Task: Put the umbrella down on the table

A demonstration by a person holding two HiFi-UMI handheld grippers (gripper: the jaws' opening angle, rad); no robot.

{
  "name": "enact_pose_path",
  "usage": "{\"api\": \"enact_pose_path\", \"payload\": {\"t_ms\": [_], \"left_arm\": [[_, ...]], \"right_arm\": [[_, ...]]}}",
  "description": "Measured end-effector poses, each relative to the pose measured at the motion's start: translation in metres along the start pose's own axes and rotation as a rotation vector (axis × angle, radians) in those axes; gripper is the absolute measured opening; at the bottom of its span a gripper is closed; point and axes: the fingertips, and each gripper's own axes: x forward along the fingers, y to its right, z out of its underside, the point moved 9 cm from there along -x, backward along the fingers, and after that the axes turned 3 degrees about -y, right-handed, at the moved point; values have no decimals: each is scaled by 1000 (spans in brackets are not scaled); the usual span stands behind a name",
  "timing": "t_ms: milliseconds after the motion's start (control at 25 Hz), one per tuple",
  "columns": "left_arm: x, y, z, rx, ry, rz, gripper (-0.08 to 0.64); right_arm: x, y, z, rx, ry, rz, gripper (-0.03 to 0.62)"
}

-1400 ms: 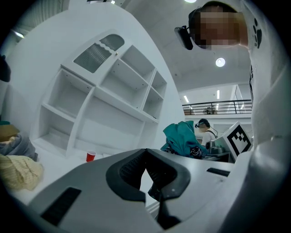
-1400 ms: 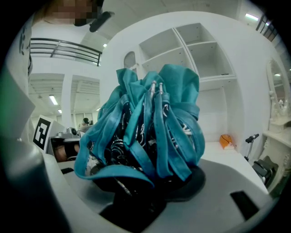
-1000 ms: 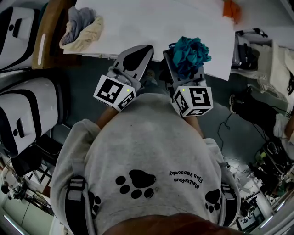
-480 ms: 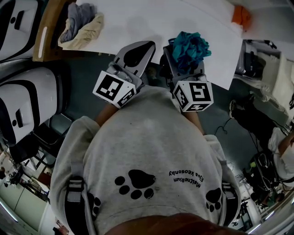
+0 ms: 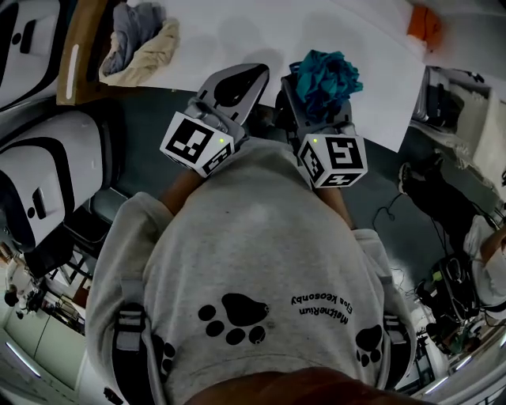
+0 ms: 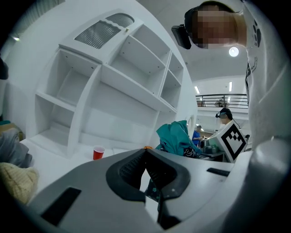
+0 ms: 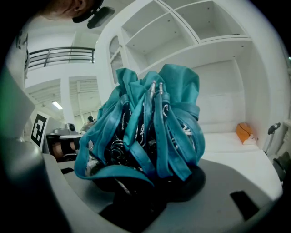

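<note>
Two claws reach out side by side from the person's chest toward the white counter (image 5: 237, 32). The right claw (image 5: 316, 99) has the umbrella (image 5: 326, 77) between its jaws. The umbrella is a folded teal bundle, and its loose flaps and rib ends stick out past the claw tips. The jaws stand wide because the bundle is thick, and they press on its lower part, so the umbrella is carried and does not lie on anything. In the head view it sits over the near edge of the counter; it looks raised, but I cannot tell for sure that it is clear of the surface.

The left claw (image 5: 251, 75) is closed, its tips together, with nothing in it. It is just beside the right one and takes no part in the grip, probably because one claw is enough for this thing.

The counter beyond the umbrella is bare, so it is a good place to lay it. A pile of clothes (image 5: 138, 43), an orange thing (image 5: 425, 24) and a red cup (image 6: 98, 152) are all well apart from the claws.

In my judgement the placing is not yet done. The next move calls for lowering the bundle onto the counter and then opening the right claw. The soft flaps may catch on a pad.
</note>
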Motion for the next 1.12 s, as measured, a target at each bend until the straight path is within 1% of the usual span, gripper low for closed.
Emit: {"api": "enact_pose_path", "payload": {"t_ms": [160, 360, 520, 1120], "left_arm": [[8, -12, 2, -3, -12, 21, 17], [16, -20, 13, -15, -45, 52, 17], [24, -27, 20, -4, -58, 68, 17], [45, -50, 45, -36, -136, 86, 17]], "right_arm": [[9, 3, -1, 8, -14, 17, 262], [20, 9, 4, 27, -33, 31, 262], [30, 12, 9, 34, -46, 31, 262], [63, 34, 34, 60, -136, 66, 262]]}}
